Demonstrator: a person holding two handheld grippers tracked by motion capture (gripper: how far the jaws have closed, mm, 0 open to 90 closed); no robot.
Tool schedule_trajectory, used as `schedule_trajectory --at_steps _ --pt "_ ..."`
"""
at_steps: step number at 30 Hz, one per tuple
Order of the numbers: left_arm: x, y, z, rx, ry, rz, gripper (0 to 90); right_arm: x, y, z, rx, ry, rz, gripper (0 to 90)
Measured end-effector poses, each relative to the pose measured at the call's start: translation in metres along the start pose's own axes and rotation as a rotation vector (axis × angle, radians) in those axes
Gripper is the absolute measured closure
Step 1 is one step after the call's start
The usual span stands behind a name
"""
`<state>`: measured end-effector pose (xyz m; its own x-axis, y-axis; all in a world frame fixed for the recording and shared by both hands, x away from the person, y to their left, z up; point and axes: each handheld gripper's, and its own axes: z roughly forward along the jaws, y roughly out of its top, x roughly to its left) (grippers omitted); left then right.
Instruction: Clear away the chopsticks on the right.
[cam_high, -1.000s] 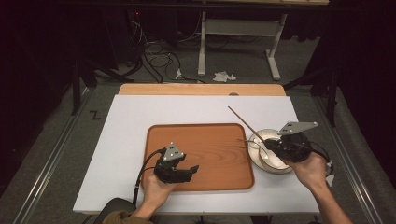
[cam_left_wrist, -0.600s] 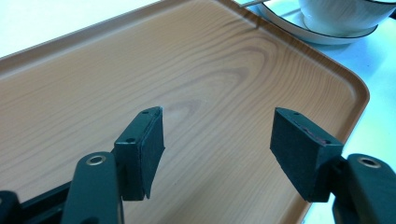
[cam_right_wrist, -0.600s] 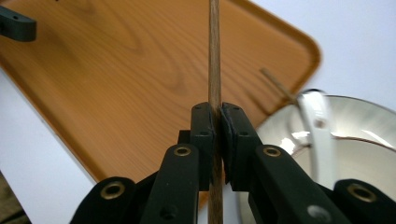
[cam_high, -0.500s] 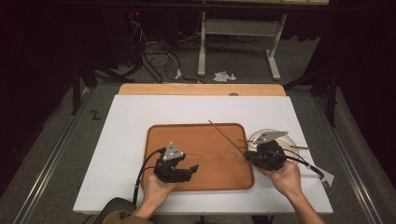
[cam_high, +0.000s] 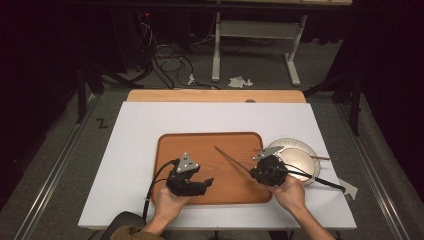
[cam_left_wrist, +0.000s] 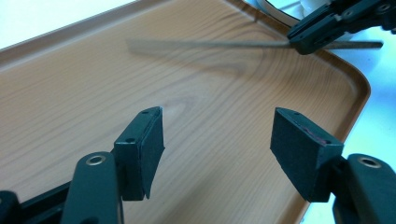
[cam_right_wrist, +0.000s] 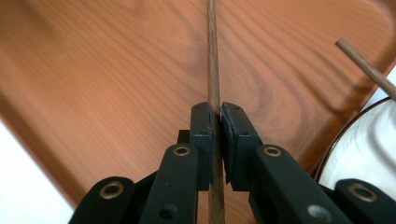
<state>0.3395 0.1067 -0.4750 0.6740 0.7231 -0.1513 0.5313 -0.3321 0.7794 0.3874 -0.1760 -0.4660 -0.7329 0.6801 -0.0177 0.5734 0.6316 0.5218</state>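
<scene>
A thin brown chopstick (cam_high: 231, 160) (cam_right_wrist: 212, 56) slants up and to the left over the right part of the wooden tray (cam_high: 200, 150). My right gripper (cam_high: 254, 174) (cam_right_wrist: 217, 121) is shut on it, with the stick running straight between the pads. In the left gripper view the same chopstick (cam_left_wrist: 201, 44) looks blurred above the tray (cam_left_wrist: 93, 93). My left gripper (cam_high: 206, 184) (cam_left_wrist: 217, 140) hovers low over the tray's near edge, its jaws wide apart with nothing between them. A second chopstick (cam_high: 320, 158) (cam_right_wrist: 366, 67) lies across the white plate (cam_high: 300, 155).
The tray lies on a white board (cam_high: 135, 150) that covers the table. The plate (cam_right_wrist: 369, 149) stands just off the tray's right rim. A wooden strip (cam_high: 215, 96) runs along the table's far edge. Cables trail from both grippers toward the near edge.
My right gripper has come left and down from above the plate to the tray's right side, carrying the chopstick along. The left gripper has stayed put.
</scene>
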Motion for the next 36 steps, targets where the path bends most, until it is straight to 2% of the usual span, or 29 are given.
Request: schedule_trajectory --at_steps 7,10,13,15,20,22,26,31,36 --pt "0.0 0.0 0.0 0.001 0.0 -0.002 34.7 0.0 0.001 0.014 0.046 -0.023 0.004 84.4" --pt "-0.001 0.0 0.0 0.001 0.0 0.001 34.8 -0.001 0.002 0.017 0.048 -0.026 0.002 83.9" --pt "0.0 0.0 0.0 0.001 0.001 0.0 34.7 0.0 0.002 0.019 0.052 -0.026 0.02 81.6" --pt "0.0 0.0 0.001 0.004 0.002 -0.002 34.7 0.0 0.001 0.023 0.062 -0.029 0.005 81.6" --pt "-0.001 0.0 0.0 0.006 0.002 0.006 34.7 0.001 0.001 0.023 0.075 -0.035 0.013 81.0" --pt "-0.001 0.0 0.0 0.007 0.004 0.005 34.7 0.0 0.002 0.022 0.067 -0.032 0.002 79.0" --pt "-0.001 -0.001 0.001 0.008 0.005 0.001 34.7 -0.001 0.004 0.004 -0.022 -0.002 0.009 76.4" --pt "-0.002 -0.001 0.001 0.007 0.005 0.011 34.7 -0.006 0.003 -0.016 -0.096 0.007 -0.002 72.6" --pt "0.001 0.0 0.0 0.002 0.014 -0.003 34.7 -0.012 0.003 -0.029 -0.128 -0.004 -0.008 69.0"
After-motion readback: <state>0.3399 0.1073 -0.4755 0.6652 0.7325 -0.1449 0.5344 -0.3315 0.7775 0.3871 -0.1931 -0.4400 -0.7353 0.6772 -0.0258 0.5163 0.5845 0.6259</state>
